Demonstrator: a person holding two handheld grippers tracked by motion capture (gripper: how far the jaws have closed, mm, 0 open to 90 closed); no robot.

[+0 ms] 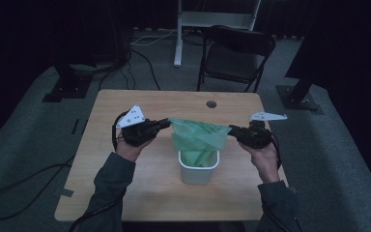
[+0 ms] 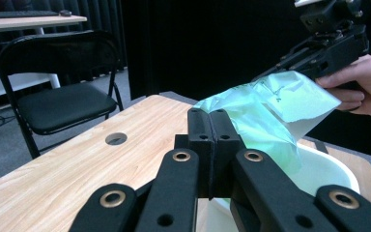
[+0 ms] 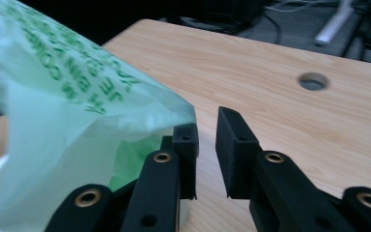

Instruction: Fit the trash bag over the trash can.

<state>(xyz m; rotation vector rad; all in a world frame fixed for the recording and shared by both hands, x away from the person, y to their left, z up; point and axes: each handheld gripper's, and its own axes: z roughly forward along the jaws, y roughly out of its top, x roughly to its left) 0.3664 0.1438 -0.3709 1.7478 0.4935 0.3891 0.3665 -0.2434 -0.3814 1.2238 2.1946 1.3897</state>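
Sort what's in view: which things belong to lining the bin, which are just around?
In use: green bag, white bin, left hand-held gripper pinching the bag's edge, right hand-held gripper with its jaws apart.
Just around: folding chair, floor cables, table.

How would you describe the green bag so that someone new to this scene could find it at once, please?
Start at the wooden table and find the small white bin near its middle. The green bag rises out of that bin, stretched between the two grippers. It is the only thin, see-through green thing there, with darker green print on it.

A bag [image 1: 199, 133] sits in a bin [image 1: 199, 170] on the table [image 1: 125, 164], chair [image 1: 234, 53] behind.
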